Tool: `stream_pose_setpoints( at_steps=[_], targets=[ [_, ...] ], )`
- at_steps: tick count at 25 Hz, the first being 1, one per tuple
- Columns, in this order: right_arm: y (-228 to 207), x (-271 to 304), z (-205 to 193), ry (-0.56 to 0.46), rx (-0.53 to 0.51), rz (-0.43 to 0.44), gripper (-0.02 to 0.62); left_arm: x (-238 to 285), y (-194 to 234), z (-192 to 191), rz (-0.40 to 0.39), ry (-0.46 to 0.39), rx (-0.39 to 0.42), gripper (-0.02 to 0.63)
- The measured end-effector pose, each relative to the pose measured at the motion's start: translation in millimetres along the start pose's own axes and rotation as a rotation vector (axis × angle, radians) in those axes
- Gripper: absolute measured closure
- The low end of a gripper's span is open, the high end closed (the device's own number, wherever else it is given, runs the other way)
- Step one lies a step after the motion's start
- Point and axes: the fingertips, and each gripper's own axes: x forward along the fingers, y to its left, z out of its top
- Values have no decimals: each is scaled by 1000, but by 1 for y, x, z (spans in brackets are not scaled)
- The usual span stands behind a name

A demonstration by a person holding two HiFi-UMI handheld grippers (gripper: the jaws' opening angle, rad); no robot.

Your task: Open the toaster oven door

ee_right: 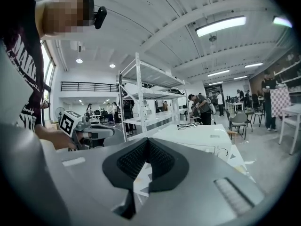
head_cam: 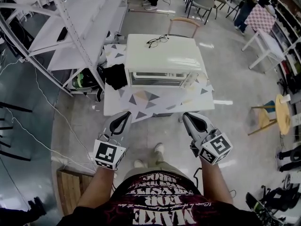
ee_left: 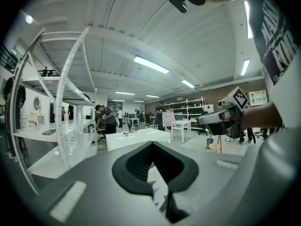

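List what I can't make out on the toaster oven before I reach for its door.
- Door handle: the head view looks steeply down on the toaster oven, so the front is a thin strip, too small to show a handle.
- Oven front: in the left gripper view it is mostly hidden behind the shut left gripper.
- Door's lower part: in the right gripper view it is covered by the right gripper.

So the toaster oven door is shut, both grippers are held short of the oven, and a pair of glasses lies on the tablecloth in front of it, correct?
Not quite. The glasses lie on top of the toaster oven, not on the tablecloth in front of it; the head view shows this. The rest holds: the door is shut, and the left gripper and right gripper are held short of the oven.
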Motion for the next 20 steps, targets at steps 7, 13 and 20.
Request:
stream_pose_setpoints(
  at_steps=[7,13,20],
  targets=[
    [-10,18,-2,15,6,36,569,12,9,-6,18,17,-14,604],
    [-26,27,11,0,-2,61,569,26,13,3,32,13,-12,604],
    [-51,37,18,-14,9,97,569,46,18,9,70,14,-11,604]
  ],
)
